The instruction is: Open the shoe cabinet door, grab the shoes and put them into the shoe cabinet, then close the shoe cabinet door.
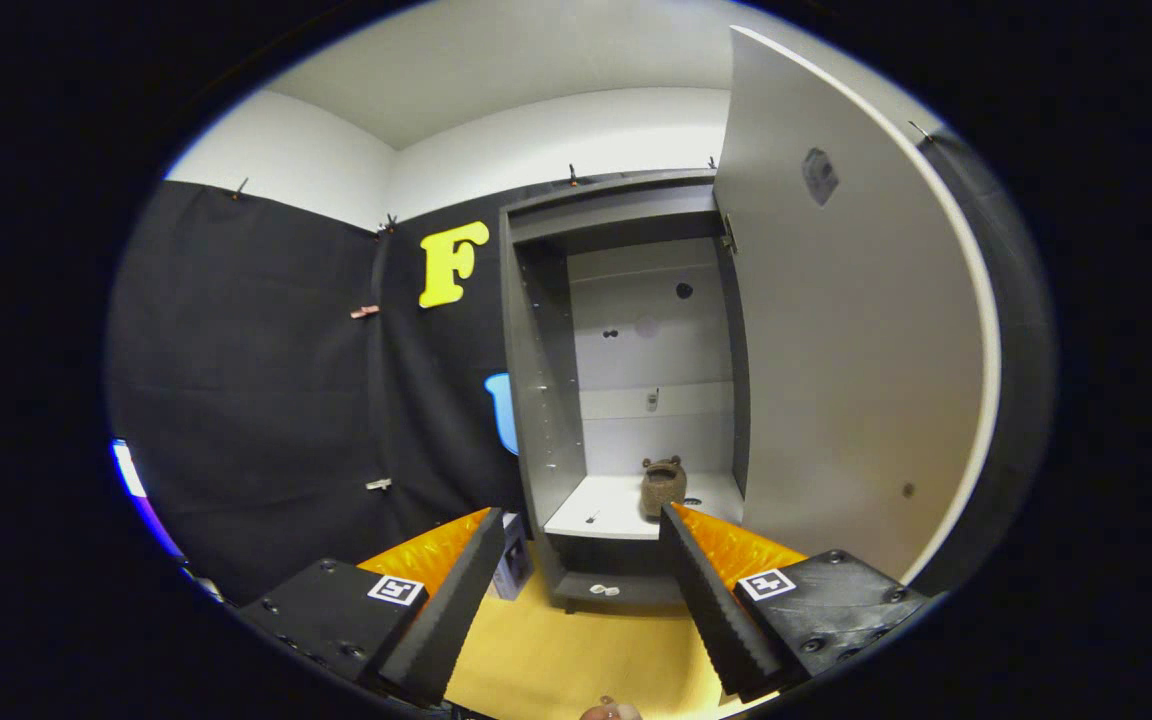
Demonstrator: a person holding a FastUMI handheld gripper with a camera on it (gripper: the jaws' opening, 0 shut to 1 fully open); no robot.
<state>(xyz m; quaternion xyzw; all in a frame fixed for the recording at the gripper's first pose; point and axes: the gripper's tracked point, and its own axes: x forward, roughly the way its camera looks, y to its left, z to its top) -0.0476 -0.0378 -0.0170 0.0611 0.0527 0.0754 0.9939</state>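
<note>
Gripper view: hand-held gripper [581, 575] with fingers spread wide and empty, facing the shoe cabinet [536, 400], its door [856, 350] swung open right, a brown shoe [663, 487] on the shelf [616, 510]

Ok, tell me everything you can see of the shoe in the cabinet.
The shoe is a brown, fuzzy-looking slipper with two small ear-like bumps on top. It stands on the white shelf inside the open cabinet, near the shelf's front edge, toward the side of the swung-open door. Only the shelf touches it. The open tool is short of it, holding nothing.
</note>
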